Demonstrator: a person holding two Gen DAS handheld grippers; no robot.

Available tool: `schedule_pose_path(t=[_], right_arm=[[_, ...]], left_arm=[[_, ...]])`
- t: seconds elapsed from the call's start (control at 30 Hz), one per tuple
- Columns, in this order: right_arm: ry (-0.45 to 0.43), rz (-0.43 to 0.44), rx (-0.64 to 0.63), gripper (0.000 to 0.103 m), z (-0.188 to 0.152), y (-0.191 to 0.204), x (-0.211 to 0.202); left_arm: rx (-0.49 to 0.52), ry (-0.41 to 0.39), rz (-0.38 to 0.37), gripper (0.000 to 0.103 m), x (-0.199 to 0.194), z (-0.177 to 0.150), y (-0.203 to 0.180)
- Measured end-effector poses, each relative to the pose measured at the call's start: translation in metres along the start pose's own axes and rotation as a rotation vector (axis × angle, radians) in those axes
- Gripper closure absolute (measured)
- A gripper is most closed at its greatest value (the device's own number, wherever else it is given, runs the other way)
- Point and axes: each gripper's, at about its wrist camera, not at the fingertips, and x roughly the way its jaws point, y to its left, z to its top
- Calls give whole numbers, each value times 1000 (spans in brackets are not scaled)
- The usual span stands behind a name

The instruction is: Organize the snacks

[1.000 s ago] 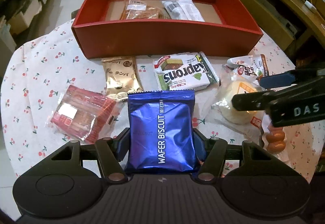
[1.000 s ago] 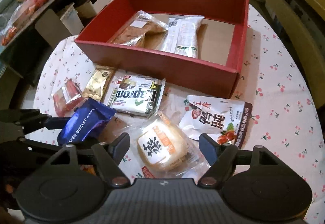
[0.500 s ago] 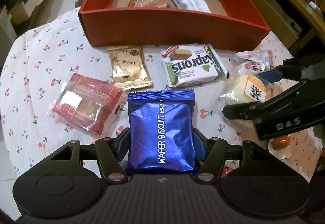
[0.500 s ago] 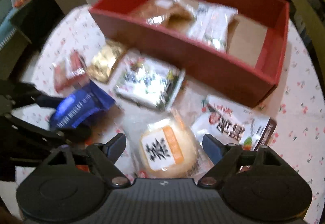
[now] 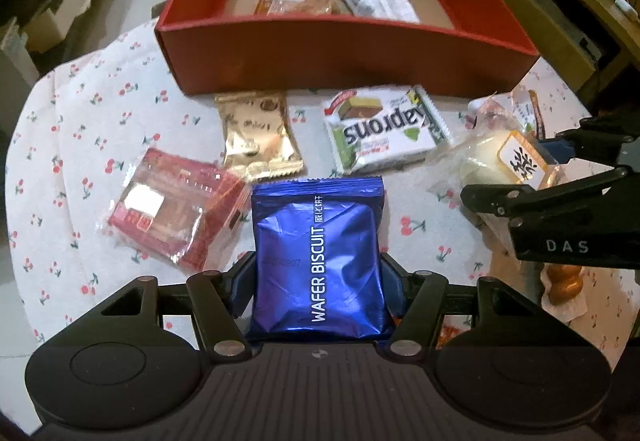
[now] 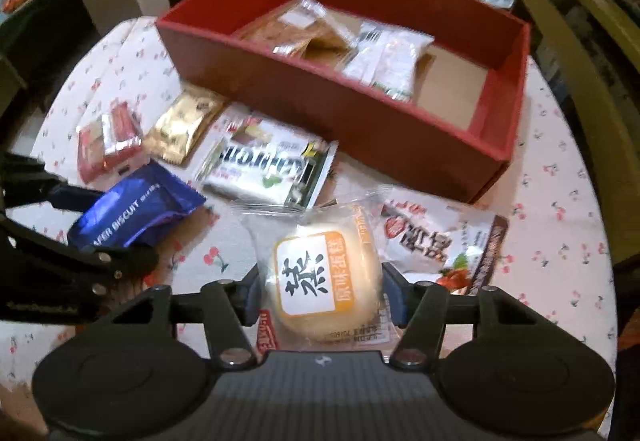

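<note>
While the left gripper (image 5: 318,277) clamps the blue wafer biscuit pack (image 5: 318,261) at lower centre, the right gripper (image 6: 322,291) pinches the round bun packet (image 6: 324,281). Beyond, the red box (image 5: 344,53) at upper centre holds two packets; by my judgement, five more on the cherry-print tablecloth (image 5: 60,113) remain unsorted.

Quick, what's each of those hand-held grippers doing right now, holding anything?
Left hand-held gripper: closed on the blue wafer biscuit packet.
Right hand-held gripper: closed on the round bun packet.
</note>
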Motion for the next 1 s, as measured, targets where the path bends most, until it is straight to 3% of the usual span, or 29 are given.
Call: schedule_pose_path(t=[0.13,0.33,0.67,0.77,0.9,1.0], right_arm=[[-48,12,12,43,3,1,-12],[-50,2,11,43,2,2,-13],[26,-9,-16,42,-6,10,10],[32,-16,-24,42,-6,11,14],[40,-14,-19,41,-6,10,16],[46,-9,-15,38,-6,10,17]], left_arm=[[4,-22,-9,34,-4,5,-4],[8,-32,-4,34,-5,7,-6],[54,13,50,33,13,2,-8],[67,7,59,29,14,3,-10],[78,12,72,13,20,1,-10],[69,14,68,13,21,2,-9]])
